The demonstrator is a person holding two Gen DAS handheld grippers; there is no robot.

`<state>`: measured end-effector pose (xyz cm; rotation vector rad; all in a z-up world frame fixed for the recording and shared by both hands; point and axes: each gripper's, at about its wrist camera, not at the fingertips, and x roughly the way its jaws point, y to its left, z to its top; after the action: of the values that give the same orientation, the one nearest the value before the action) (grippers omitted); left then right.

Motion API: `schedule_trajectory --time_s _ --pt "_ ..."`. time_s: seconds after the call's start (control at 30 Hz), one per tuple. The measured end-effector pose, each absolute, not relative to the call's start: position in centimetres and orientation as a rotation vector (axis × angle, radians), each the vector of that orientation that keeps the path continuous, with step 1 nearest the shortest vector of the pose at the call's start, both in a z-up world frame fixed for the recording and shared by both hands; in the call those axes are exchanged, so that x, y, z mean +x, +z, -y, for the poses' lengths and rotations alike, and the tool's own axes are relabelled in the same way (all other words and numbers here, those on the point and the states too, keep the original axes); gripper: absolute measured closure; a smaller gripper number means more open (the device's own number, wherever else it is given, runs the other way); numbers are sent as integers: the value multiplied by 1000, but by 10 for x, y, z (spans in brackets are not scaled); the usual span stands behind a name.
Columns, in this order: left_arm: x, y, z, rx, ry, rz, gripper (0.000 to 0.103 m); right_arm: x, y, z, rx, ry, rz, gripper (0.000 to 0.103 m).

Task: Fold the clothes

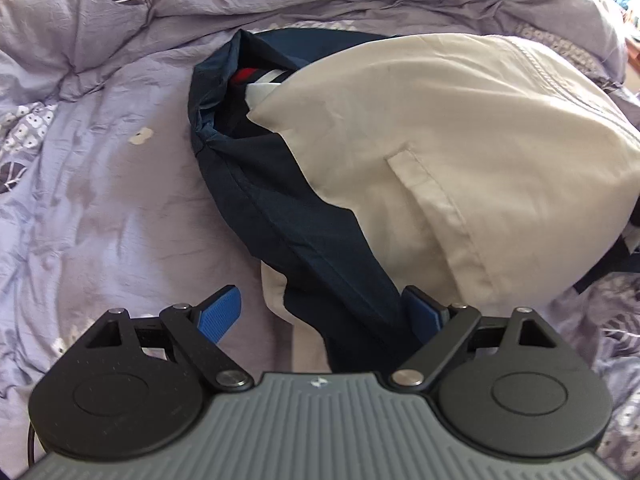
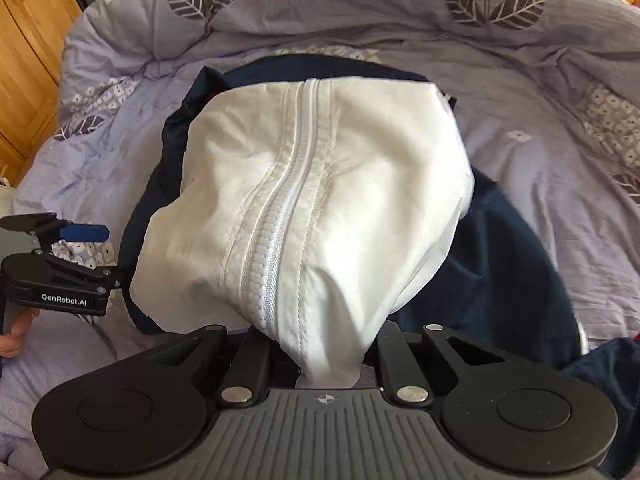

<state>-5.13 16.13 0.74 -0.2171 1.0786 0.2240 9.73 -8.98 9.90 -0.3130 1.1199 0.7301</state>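
A navy and white zip jacket (image 1: 440, 128) lies on the bed, its white front folded over the navy part (image 1: 304, 208). My left gripper (image 1: 320, 312) is open, its blue pads (image 1: 220, 312) wide apart, with the navy edge lying between them. In the right wrist view the white zip panel (image 2: 312, 200) rises to my right gripper (image 2: 320, 364), which is shut on its lower hem; its fingers are hidden under the cloth. The left gripper also shows in the right wrist view (image 2: 80, 252), at the jacket's left side.
A lilac duvet (image 2: 540, 128) with dark leaf and flower prints covers the bed, bunched in folds at the far side (image 1: 120, 20). A wooden cabinet (image 2: 28, 52) stands beyond the bed's left edge.
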Motion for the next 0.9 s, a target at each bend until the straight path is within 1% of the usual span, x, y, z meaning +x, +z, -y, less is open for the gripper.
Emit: schedule_trajectory --time_s 0.03,0.13,0.2,0.3,0.33,0.37,0.4,0.47,0.53,0.6,0.7,0.8,0.9 --pt "-53 10 -158 -220 211 -1069 13 98 108 94 -312 720 -1106 90" --pt "-51 16 -149 -211 183 -1044 8 105 125 108 -312 670 -1060 90" --pt "-34 15 -147 -183 191 -1047 7 112 132 119 -312 632 -1041 90" --pt "-4 14 -141 -118 249 -1071 9 124 130 123 -284 613 -1050 90" --pt "4 16 -139 -86 288 -1082 13 128 129 122 -265 616 -1056 90" --pt "7 21 -135 -54 305 -1073 13 133 129 120 -245 618 -1061 90" --pt "4 28 -130 -26 291 -1048 13 137 128 119 -226 620 -1066 90" --pt "-12 39 -119 9 228 -1008 7 147 127 116 -186 621 -1078 90" --pt "-30 43 -105 22 164 -1000 6 166 122 106 -113 597 -1112 90" --pt "-42 37 -95 -23 103 -1032 5 187 116 98 -18 582 -1152 90" --pt "-40 12 -84 -114 61 -1103 3 210 110 86 83 586 -1189 89" --pt "-17 -18 -80 -170 163 -1174 3 201 112 77 -12 622 -1156 89" --pt "11 -23 -87 -235 225 -1154 2 183 113 81 -109 652 -1118 89"
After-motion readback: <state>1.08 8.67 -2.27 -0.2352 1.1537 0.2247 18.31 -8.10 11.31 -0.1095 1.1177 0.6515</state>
